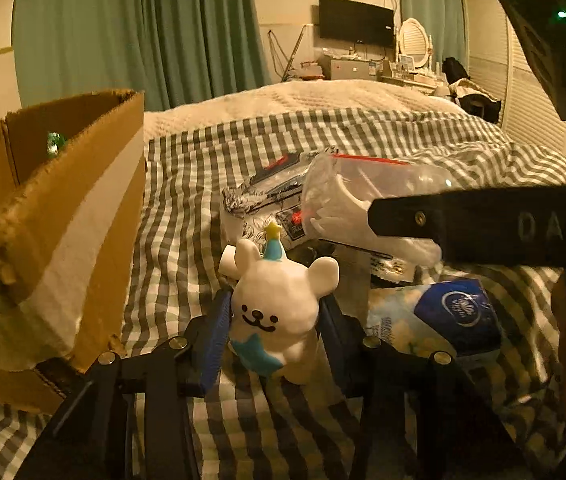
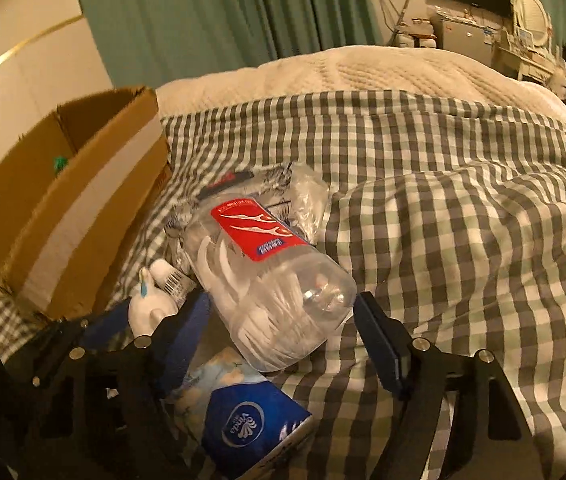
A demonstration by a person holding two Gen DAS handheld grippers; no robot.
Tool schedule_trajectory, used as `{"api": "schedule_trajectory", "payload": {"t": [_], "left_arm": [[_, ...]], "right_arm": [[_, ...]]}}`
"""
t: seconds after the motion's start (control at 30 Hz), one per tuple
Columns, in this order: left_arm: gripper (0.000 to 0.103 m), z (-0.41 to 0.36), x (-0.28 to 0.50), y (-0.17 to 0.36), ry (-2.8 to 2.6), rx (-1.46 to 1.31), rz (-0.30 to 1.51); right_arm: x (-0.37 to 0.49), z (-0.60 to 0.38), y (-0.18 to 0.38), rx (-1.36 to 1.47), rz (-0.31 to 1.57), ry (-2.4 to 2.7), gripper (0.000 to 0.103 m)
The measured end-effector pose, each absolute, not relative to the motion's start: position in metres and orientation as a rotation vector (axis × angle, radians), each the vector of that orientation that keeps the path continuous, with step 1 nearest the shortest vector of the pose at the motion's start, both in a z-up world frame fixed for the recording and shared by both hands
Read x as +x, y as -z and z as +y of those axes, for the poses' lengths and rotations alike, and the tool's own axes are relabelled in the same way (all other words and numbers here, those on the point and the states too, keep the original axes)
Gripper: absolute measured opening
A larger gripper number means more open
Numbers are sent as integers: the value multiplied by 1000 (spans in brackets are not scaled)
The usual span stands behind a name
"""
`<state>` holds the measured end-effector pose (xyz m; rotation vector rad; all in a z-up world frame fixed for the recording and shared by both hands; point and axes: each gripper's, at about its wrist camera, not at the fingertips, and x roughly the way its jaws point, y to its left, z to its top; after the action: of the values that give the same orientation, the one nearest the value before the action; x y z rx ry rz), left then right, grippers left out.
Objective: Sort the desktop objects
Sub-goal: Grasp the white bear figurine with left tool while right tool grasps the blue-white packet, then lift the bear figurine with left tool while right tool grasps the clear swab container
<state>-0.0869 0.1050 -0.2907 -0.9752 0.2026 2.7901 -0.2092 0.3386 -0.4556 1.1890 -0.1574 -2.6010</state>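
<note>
My left gripper (image 1: 275, 320) is shut on a white bear figure (image 1: 279, 300) with a blue star hat, held just above the checked bedspread; the bear also shows in the right wrist view (image 2: 151, 308). My right gripper (image 2: 283, 320) is open, its jaws either side of a clear plastic jar (image 2: 275, 280) with a red label, full of white floss picks, lying on its side. The jar shows in the left wrist view (image 1: 363, 200) behind the right gripper's finger (image 1: 463, 224). A blue tissue pack (image 2: 251, 420) lies below the jar, also seen in the left wrist view (image 1: 443, 320).
An open cardboard box (image 1: 63, 220) stands at the left on the bed, with something green inside; it also shows in the right wrist view (image 2: 63, 208). A black-and-white printed packet (image 1: 259, 204) lies under the jar. The checked bedspread (image 2: 463, 220) stretches to the right.
</note>
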Motion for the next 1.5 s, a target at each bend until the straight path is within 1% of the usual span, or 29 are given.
{"api": "schedule_trajectory", "payload": {"t": [0.2, 0.23, 0.27, 0.3, 0.33, 0.47, 0.5, 0.57, 0.6, 0.63, 0.73, 0.8, 0.93, 1.1, 1.17, 1.2, 1.27, 1.3, 1.33, 1.4, 1.5], "left_arm": [[44, 103, -73, 270, -2800, -895, 187], [44, 103, -72, 266, -2799, -885, 180], [44, 102, -69, 261, -2803, -869, 178], [44, 102, -66, 256, -2807, -849, 180], [44, 101, -65, 253, -2808, -840, 179], [44, 95, -60, 240, -2812, -814, 136], [44, 93, -59, 237, -2816, -805, 130], [44, 89, -57, 228, -2825, -781, 116], [44, 88, -56, 224, -2829, -770, 110], [44, 86, -56, 219, -2834, -758, 101], [44, 78, -50, 202, -2853, -715, 65], [44, 74, -51, 192, -2876, -682, 62], [44, 57, -45, 171, -2929, -616, 38], [44, 30, -44, 145, -2997, -563, -39], [44, 20, -45, 138, -3019, -550, -58], [44, 16, -46, 135, -3032, -545, -58], [44, 7, -48, 131, -3061, -530, -57], [44, 3, -48, 130, -3073, -523, -57], [44, -3, -48, 128, -3088, -516, -61], [44, -14, -48, 124, -3105, -507, -86], [44, -27, -48, 120, -3135, -496, -105]], "right_arm": [[-204, 348, 450, 1153, -237, 2613, 70], [-203, 350, 448, 1144, -252, 2616, 47], [-204, 352, 447, 1143, -261, 2626, 35], [-203, 355, 446, 1138, -277, 2637, 26], [-203, 359, 445, 1129, -298, 2643, 25], [-205, 364, 451, 1162, -351, 2604, 25], [-206, 364, 452, 1156, -361, 2598, 27], [-208, 363, 452, 1136, -366, 2588, 46], [-209, 363, 451, 1129, -359, 2585, 72], [-209, 359, 451, 1112, -334, 2593, 86], [-216, 349, 451, 1102, -225, 2633, 86], [-226, 344, 456, 1135, -190, 2642, 88], [-239, 333, 467, 1176, -257, 2606, 93], [-237, 314, 467, 1233, -243, 2681, 98], [-236, 306, 467, 1229, -201, 2670, 99], [-237, 298, 470, 1261, -118, 2655, 99], [-240, 292, 476, 1322, -23, 2646, 96], [-241, 291, 482, 1362, -1, 2629, 85], [-243, 294, 487, 1390, -49, 2588, 70], [-243, 303, 485, 1380, -148, 2565, 68], [-239, 302, 474, 1333, -110, 2591, 67]]}}
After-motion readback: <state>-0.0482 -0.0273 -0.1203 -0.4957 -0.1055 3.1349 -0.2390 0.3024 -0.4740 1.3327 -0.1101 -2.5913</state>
